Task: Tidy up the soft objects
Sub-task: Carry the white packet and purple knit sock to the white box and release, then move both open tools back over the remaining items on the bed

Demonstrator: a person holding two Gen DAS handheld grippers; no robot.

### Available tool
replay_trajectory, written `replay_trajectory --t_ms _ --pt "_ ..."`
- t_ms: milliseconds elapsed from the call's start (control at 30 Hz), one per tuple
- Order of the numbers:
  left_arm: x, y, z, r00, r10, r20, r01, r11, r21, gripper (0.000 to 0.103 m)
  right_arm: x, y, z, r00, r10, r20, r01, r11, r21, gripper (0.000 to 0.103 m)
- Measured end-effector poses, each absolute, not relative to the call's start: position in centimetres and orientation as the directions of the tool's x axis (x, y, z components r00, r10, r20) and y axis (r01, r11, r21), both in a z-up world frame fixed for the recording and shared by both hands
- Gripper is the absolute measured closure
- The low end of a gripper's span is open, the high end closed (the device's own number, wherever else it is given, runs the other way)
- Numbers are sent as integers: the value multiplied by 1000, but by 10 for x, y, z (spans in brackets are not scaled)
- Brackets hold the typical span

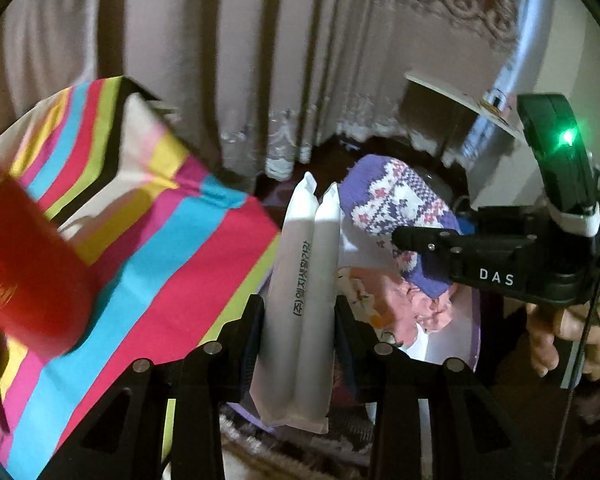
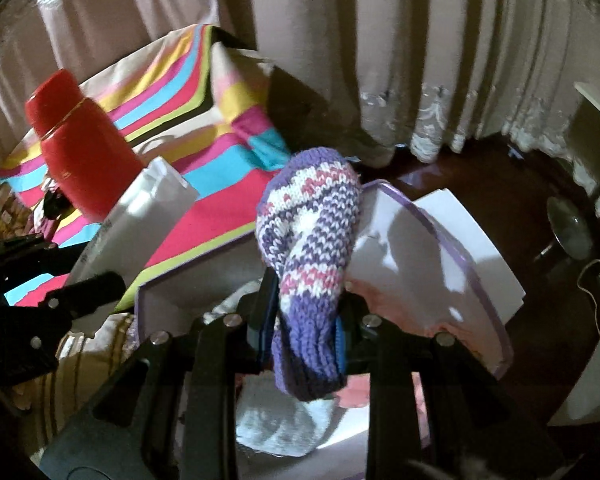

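Home: lace-hemmed curtains [image 2: 440, 80], striped bedding [image 1: 172, 248]

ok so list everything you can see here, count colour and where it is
white packet: 1, white with dark print, held in the left tool
knitted sock: 1, purple, white and pink, held in the right tool
striped cloth: 1, pink, blue, yellow and green stripes, spread out at left
red bottle: 1, red, standing on the striped cloth
box: 1, white with lilac rim, open below the sock, pink and white soft items inside
curtain: 1, beige with lace hem, behind
left tool: 1, black, shut on the packet
right tool: 1, black, shut on the sock
hand: 1, gripping the right tool's handle
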State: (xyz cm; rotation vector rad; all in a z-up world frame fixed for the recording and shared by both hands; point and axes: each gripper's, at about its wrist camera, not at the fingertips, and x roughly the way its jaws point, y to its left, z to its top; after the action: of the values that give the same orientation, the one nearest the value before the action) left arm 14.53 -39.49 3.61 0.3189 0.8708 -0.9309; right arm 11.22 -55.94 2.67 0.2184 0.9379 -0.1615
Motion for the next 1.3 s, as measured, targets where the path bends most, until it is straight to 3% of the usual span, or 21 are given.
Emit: replay_trajectory --t_ms 67,133,267,767,1300 --pt "152 -401 31 308 -545 -780 793 600 -106 52 113 -566 25 574 -54 -817 256 960 116 67" --pt "157 -398 27 315 -539 -781 770 626 -121 46 111 -571 23 571 -42 -820 263 955 135 62" --pt "162 -383 26 321 -545 -775 739 655 -155 45 111 -570 22 572 -37 -820 260 955 139 41" --pt "157 -320 61 452 -582 -676 676 718 -167 45 119 -519 36 577 -9 -817 139 986 87 41" --pt "188 -184 66 621 -463 -633 431 876 -218 45 133 -428 53 574 111 -811 -63 994 91 41"
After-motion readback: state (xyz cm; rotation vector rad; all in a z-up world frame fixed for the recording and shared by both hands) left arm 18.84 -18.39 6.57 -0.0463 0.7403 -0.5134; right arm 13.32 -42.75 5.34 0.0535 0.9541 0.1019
